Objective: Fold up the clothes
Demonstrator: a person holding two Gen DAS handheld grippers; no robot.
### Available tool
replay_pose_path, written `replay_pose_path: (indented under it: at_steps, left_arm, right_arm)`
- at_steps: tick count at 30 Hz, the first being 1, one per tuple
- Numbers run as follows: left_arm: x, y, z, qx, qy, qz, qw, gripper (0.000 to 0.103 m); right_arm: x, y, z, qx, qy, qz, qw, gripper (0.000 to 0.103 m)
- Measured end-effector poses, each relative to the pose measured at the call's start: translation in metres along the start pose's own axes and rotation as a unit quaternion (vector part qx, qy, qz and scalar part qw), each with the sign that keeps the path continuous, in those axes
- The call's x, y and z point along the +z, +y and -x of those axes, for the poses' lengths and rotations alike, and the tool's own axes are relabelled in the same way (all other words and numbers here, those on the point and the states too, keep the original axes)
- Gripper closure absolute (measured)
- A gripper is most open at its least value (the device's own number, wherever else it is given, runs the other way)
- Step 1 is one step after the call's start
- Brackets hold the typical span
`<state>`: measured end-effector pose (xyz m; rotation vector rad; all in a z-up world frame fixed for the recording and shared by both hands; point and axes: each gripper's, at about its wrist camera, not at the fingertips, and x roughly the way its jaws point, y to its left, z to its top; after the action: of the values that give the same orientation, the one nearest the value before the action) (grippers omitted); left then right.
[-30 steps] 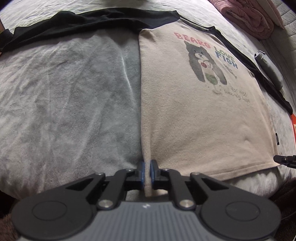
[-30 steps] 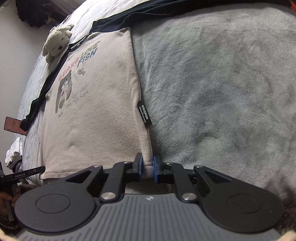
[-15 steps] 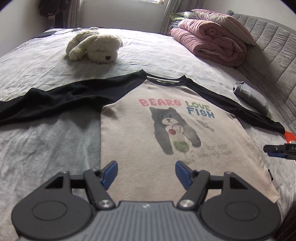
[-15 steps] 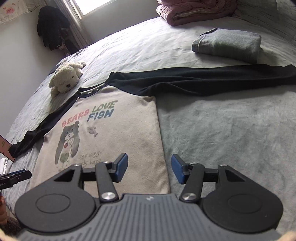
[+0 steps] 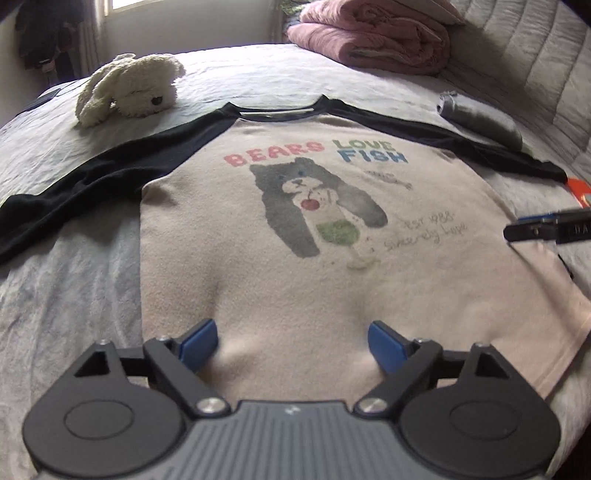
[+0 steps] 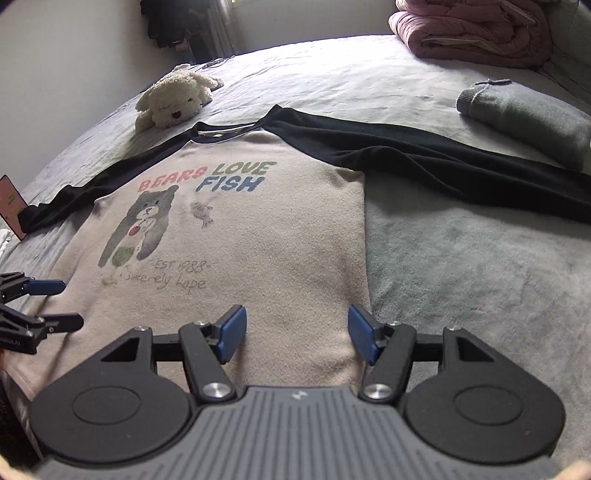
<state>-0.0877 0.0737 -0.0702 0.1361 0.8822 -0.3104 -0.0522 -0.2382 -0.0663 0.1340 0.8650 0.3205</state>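
A: Two grippers hang over one garment, am I right?

B: Yes. Starting at the left, a cream plush dog (image 5: 129, 86) lies on the pale grey bedspread (image 5: 55, 295), just beyond the shirt's black left sleeve (image 5: 74, 188).

A: And the garment itself?

B: It is a beige long-sleeved raglan shirt with black sleeves and a bear print (image 5: 314, 258), spread flat, print up, in the middle of the bed, both sleeves stretched outward. The words BEARS LOVE FISH (image 5: 317, 153) sit above the bear.

A: How does the left gripper (image 5: 291, 345) stand?

B: Its blue pads (image 5: 197, 343) are spread wide apart with nothing between them, low over the shirt's lower part.

A: And the right gripper (image 6: 295, 332)?

B: Likewise spread wide, holding nothing, above the hem area near the shirt's right side edge.

A: What lies further right?

B: A folded grey knit garment (image 6: 524, 122) rests beyond the right sleeve (image 6: 461, 166), and a rolled pink quilt (image 6: 472, 33) sits at the far corner by the quilted grey headboard (image 5: 524, 62).
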Motion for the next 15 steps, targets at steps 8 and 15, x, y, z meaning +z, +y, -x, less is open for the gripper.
replay_pose_path:
  at_steps: [8, 15]
  left_arm:
    - [0.001, 0.019, 0.025, -0.027, 0.078, 0.01, 0.9965, 0.01]
    - [0.022, 0.028, 0.033, -0.016, 0.048, 0.085, 0.995, 0.01]
  right_arm:
    - [0.014, -0.021, 0.012, -0.016, 0.091, -0.039, 0.995, 0.025]
    - [0.029, -0.081, 0.015, -0.035, 0.068, -0.172, 0.982, 0.025]
